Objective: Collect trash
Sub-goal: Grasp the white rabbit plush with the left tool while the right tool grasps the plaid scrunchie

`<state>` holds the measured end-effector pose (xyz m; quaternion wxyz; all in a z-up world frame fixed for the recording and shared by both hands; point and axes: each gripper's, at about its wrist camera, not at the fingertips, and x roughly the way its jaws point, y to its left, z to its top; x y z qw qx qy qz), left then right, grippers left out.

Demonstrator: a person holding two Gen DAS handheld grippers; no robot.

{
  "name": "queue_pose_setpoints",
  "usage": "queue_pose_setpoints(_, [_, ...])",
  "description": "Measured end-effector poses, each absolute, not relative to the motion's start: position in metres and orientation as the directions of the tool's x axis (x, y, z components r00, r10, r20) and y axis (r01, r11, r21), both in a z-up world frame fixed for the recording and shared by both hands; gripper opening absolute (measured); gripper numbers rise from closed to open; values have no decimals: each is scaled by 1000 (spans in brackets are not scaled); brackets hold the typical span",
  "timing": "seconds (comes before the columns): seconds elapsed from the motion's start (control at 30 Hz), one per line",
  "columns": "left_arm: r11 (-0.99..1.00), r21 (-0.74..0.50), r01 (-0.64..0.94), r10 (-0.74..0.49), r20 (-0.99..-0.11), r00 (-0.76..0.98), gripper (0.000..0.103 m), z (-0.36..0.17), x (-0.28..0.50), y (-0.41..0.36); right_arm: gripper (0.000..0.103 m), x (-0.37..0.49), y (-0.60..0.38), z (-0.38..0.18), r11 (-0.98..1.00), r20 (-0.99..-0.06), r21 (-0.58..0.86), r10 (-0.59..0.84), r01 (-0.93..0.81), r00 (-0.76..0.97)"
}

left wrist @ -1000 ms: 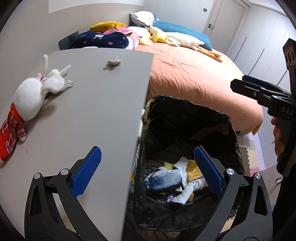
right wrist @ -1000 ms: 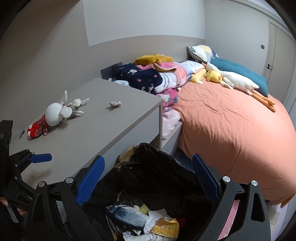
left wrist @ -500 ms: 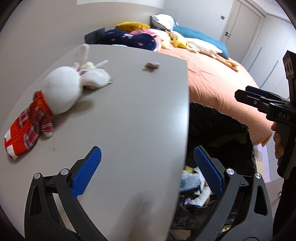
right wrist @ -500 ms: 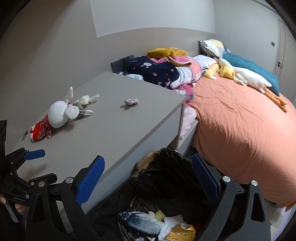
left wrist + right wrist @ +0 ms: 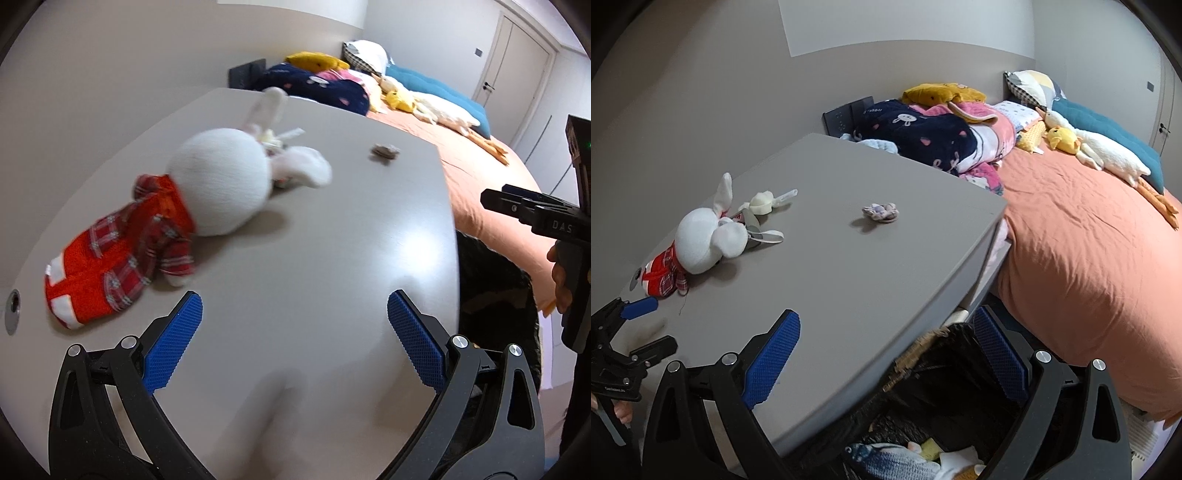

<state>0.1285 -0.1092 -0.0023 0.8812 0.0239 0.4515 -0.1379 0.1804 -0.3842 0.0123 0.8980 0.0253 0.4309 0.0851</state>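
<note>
A white plush rabbit in red plaid clothes (image 5: 177,221) lies on the grey desk (image 5: 332,277), just ahead and left of my open, empty left gripper (image 5: 291,339). It also shows in the right wrist view (image 5: 698,243), next to a small cream toy (image 5: 762,203). A small crumpled scrunchie (image 5: 881,212) lies mid-desk; it shows in the left wrist view too (image 5: 384,150). My right gripper (image 5: 886,360) is open and empty over the desk's front edge and the black-lined trash basket (image 5: 942,398), which holds several items.
An orange bed (image 5: 1089,240) stands right of the desk, with piled blankets (image 5: 923,136), pillows and a plush goose (image 5: 1108,151). The right gripper shows at the right edge of the left wrist view (image 5: 535,214). A wall runs behind the desk.
My left gripper has moved left from above the trash basket to over the desk, closer to the plush rabbit. My right gripper has risen and shifted towards the desk.
</note>
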Motion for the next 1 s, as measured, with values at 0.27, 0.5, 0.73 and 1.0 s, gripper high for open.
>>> queue_pose_setpoints(0.27, [976,-77,206,-184,-797,575,97,-2,150,-73,95,214,-367,5,984,-784,121,175,-129,596])
queue_pose_setpoints(0.5, [982,-62,179,-156,-801,578,97,-7,171,-48,95,244,-358,-1,985,-794,129,173,-117,582])
queue_pose_setpoints(0.73, [990,-24,138,-100,-811,577,97,-16,191,-30,95,264,-355,-6,987,-801,125,159,-99,577])
queue_pose_setpoints(1.0, [990,-1,139,-83,-806,586,97,-23,200,-19,93,296,-355,-16,989,-808,145,138,-34,573])
